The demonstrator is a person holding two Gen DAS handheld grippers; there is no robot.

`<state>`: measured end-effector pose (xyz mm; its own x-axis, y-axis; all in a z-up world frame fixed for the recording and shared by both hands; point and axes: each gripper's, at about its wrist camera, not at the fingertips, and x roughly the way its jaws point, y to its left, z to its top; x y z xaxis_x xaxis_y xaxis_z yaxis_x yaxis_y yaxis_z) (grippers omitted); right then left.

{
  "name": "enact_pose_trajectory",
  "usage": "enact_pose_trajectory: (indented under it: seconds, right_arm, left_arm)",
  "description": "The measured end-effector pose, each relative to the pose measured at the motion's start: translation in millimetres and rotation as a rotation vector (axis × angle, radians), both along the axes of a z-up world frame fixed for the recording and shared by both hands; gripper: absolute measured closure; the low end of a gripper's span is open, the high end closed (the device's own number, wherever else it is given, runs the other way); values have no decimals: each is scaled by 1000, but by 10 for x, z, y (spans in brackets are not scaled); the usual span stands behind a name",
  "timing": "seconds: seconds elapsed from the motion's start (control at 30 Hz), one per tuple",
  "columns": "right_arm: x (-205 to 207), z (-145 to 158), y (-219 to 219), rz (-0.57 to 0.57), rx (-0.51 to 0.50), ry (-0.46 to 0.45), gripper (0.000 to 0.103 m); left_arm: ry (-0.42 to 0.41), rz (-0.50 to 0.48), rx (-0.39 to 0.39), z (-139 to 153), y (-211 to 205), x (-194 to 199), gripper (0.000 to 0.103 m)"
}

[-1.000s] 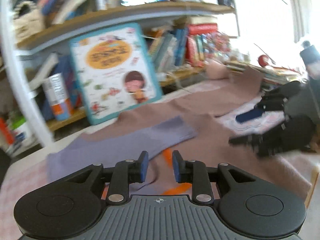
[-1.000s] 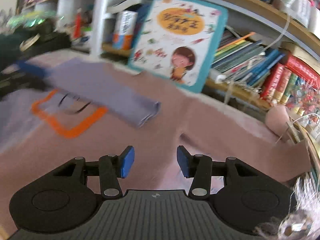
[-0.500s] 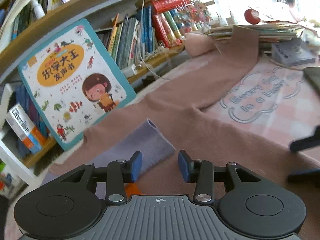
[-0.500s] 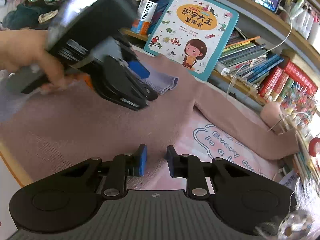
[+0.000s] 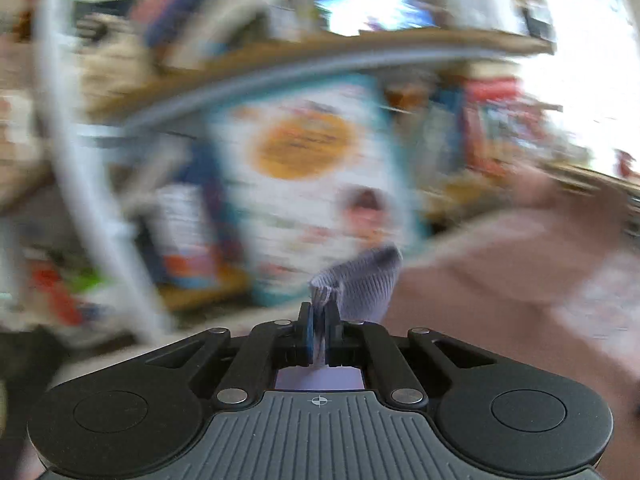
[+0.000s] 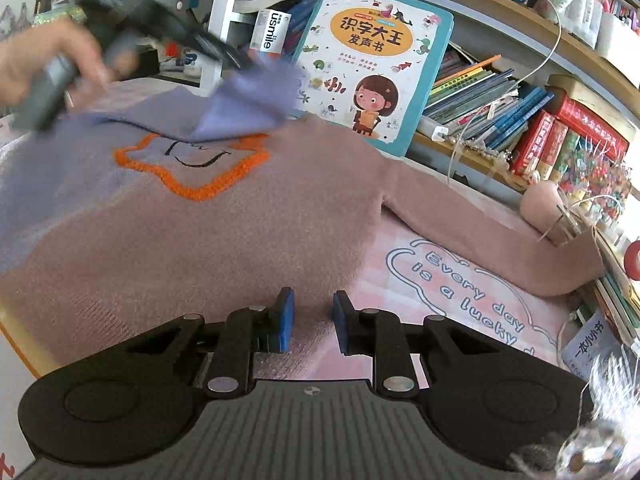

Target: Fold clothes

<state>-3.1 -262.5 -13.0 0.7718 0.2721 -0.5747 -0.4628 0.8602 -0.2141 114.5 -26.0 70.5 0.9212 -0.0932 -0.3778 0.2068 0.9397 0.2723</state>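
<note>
A pink-brown and lilac sweater (image 6: 208, 232) with an orange star outline (image 6: 192, 168) lies spread on the table. My left gripper (image 5: 319, 334) is shut on the lilac sleeve cuff (image 5: 360, 284) and holds it raised; the right wrist view shows the left gripper (image 6: 236, 58) lifting that sleeve (image 6: 248, 108) over the star. My right gripper (image 6: 313, 320) is open and empty, low over the sweater's lower hem. The pink-brown sleeve (image 6: 500, 244) stretches out to the right.
A pink checked table mat with lettering (image 6: 460, 284) lies under the sweater. A children's book (image 6: 372, 64) leans on a bookshelf (image 6: 520, 120) packed with books behind the table. A pink ball (image 6: 544, 204) and loose papers sit at the right. The left wrist view is motion-blurred.
My left gripper closed on the lilac cuff and lifted it up and leftward, off the star. My right gripper opened wider and stayed near the hem.
</note>
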Motion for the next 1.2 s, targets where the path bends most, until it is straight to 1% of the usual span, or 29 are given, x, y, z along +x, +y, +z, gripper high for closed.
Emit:
enact_pose_trajectory:
  seconds: [0.1, 0.17, 0.2, 0.27, 0.33, 0.4, 0.47, 0.6, 0.77, 0.8, 0.83, 0.9, 1.0, 1.1, 1.17, 1.2]
  right_arm:
    - [-10, -12, -30, -13, 29, -3, 82]
    - [-9, -9, -25, -17, 29, -2, 83]
    - [-8, -6, -20, -18, 27, -2, 83]
    - [-7, -1, -1, -19, 18, -1, 83]
    - [-4, 1, 11, -23, 16, 1, 83]
    - [-1, 1, 17, -27, 17, 4, 83]
    - [3, 3, 12, -31, 23, 8, 83]
    - [13, 8, 8, -32, 26, 15, 83]
    - [20, 15, -1, -34, 32, 19, 83]
    - [21, 15, -1, -34, 33, 19, 83]
    - [21, 16, -1, -34, 32, 19, 83]
    - [21, 18, -2, -33, 28, 18, 83]
    - [12, 18, 17, -34, 14, 13, 83]
    - [7, 18, 29, -38, 8, 10, 83]
    - [8, 19, 29, -44, 11, 10, 83]
    - [11, 21, 26, -49, 16, 12, 83]
  left_arm:
    - [-40, 177, 21, 300, 709, -24, 98]
    - [-51, 300, 47, 403, 1205, 18, 98]
    - [-53, 363, 66, 439, 1451, 39, 98]
    - [-58, 460, 91, 458, 1839, 52, 99]
    - [-59, 542, 107, 463, 2152, 39, 99]
    - [-53, 606, 110, 442, 2383, 25, 99]
    - [-41, 649, 105, 393, 2548, 15, 99]
    - [-21, 711, 105, 270, 2774, 12, 99]
    - [7, 750, 95, 140, 2882, 25, 98]
    - [12, 757, 101, 109, 2881, 15, 96]
    - [11, 768, 104, 101, 2893, -5, 92]
    - [8, 790, 109, 90, 2918, -47, 91]
    - [18, 804, 63, 137, 2941, -163, 91]
    - [34, 705, 17, 163, 2763, -368, 83]
    - [58, 594, -33, 126, 2535, -551, 69]
    - [76, 552, -46, 71, 2412, -646, 66]
